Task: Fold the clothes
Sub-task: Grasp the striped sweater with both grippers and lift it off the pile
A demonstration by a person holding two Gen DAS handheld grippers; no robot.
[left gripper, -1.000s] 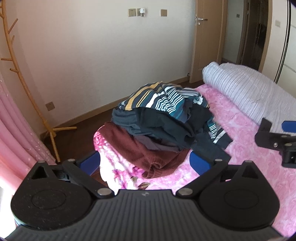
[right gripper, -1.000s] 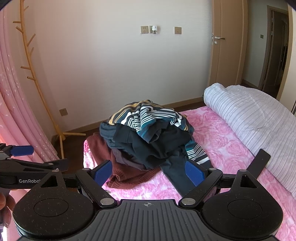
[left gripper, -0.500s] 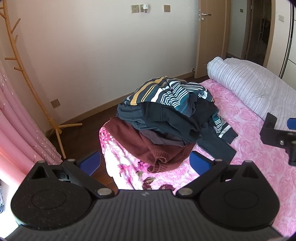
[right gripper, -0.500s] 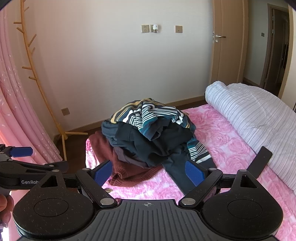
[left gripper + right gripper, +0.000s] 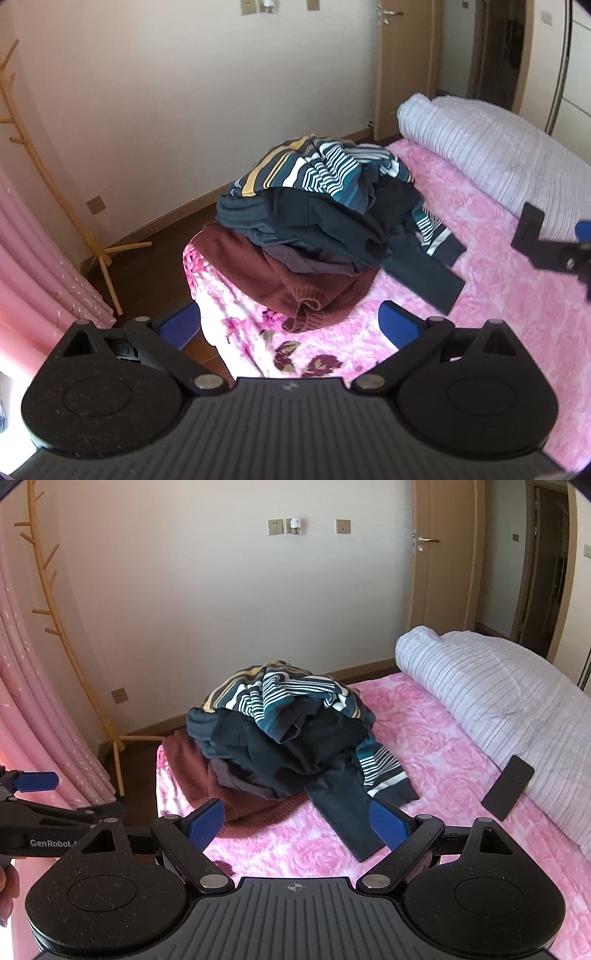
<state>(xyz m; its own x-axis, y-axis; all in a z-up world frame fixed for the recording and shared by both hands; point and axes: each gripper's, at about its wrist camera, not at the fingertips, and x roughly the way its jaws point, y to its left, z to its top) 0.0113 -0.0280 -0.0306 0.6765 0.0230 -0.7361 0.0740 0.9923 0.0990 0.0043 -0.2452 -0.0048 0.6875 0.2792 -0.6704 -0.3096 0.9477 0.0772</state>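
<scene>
A pile of clothes (image 5: 325, 218) lies on the corner of the pink bed (image 5: 491, 288). A striped blue-and-white top (image 5: 321, 170) is uppermost, dark garments (image 5: 332, 225) lie under it, and a maroon knit (image 5: 277, 280) is at the bottom. The pile also shows in the right wrist view (image 5: 280, 734). My left gripper (image 5: 291, 325) is open and empty, held short of the pile over the bed corner. My right gripper (image 5: 297, 821) is open and empty, near a dark trouser leg (image 5: 340, 812).
A rolled white striped quilt (image 5: 498, 701) lies along the bed's right side, with a black phone (image 5: 508, 786) leaning against it. A wooden coat stand (image 5: 70, 657) and pink curtains (image 5: 33, 720) stand at the left. A door (image 5: 439, 561) is behind the bed.
Both grippers have drawn back and risen slightly from the pile, which looks a little farther off. Both stay open. The clothes have not moved.
</scene>
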